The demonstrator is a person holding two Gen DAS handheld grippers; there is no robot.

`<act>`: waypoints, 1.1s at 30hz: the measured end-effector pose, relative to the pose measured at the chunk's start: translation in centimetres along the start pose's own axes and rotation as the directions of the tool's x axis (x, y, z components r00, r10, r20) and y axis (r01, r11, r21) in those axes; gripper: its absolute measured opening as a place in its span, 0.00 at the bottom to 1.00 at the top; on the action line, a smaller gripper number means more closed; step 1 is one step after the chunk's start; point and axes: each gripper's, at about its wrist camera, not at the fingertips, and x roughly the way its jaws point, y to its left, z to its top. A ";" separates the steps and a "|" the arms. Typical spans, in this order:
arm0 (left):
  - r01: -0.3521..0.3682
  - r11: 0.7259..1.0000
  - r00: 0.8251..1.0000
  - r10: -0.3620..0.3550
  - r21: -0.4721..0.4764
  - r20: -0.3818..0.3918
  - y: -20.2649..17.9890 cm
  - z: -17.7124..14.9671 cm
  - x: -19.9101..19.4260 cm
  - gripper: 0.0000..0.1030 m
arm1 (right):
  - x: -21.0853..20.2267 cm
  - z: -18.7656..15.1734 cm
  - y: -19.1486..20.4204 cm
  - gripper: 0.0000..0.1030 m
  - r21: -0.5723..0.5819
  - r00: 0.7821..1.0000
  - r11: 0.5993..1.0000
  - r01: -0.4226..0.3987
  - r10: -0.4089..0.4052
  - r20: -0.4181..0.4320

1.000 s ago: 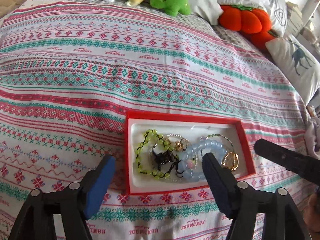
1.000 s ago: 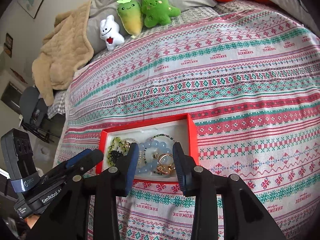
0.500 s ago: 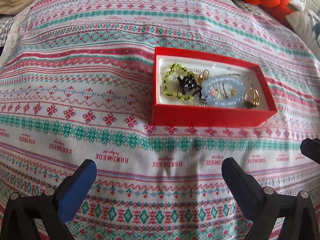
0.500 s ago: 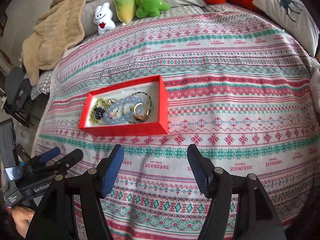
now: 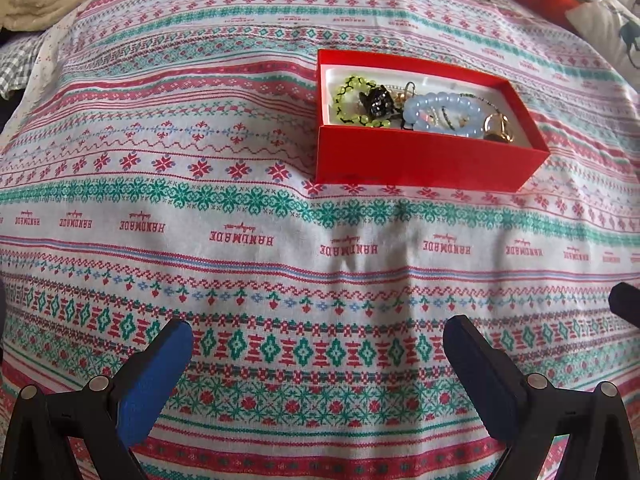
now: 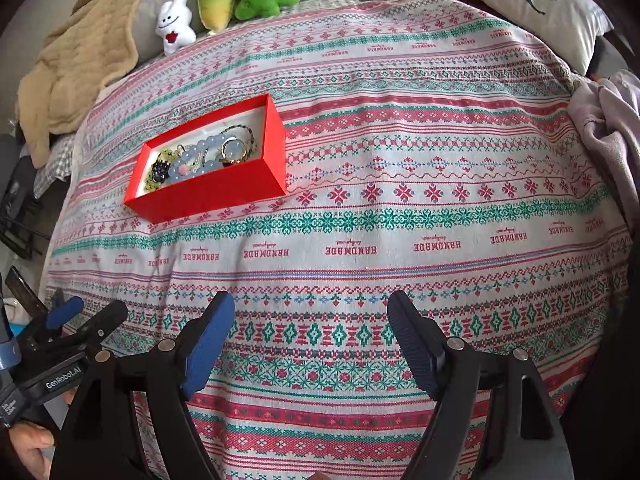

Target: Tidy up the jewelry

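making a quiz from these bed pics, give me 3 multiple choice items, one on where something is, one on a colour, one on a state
1. Where does the jewelry lie?
A. inside the red box
B. loose on the bedspread
C. between one gripper's fingers

2. What colour is the big chunky bead bracelet?
A. pale blue
B. bright orange
C. white

3. How does the right gripper stand?
A. shut on a ring
B. open, nothing between its fingers
C. shut on the box wall

Key: 1 A, all the pieces sit within the box walls. 2 A, its beads look pale blue in both views. 3 B, only patterned cloth shows between the fingers.
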 end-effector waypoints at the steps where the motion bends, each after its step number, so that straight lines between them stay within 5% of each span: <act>1: -0.003 1.000 1.000 0.003 0.004 0.000 -0.1 -0.1 0.1 0.99 | 0.2 -0.3 0.3 0.79 -0.014 1.000 1.000 0.005 -0.005 -0.002; 33: -0.037 0.998 0.999 0.036 0.043 0.019 -1.2 -0.6 0.4 0.99 | 1.5 -1.3 3.4 0.79 -0.110 1.000 0.994 0.024 -0.025 -0.001</act>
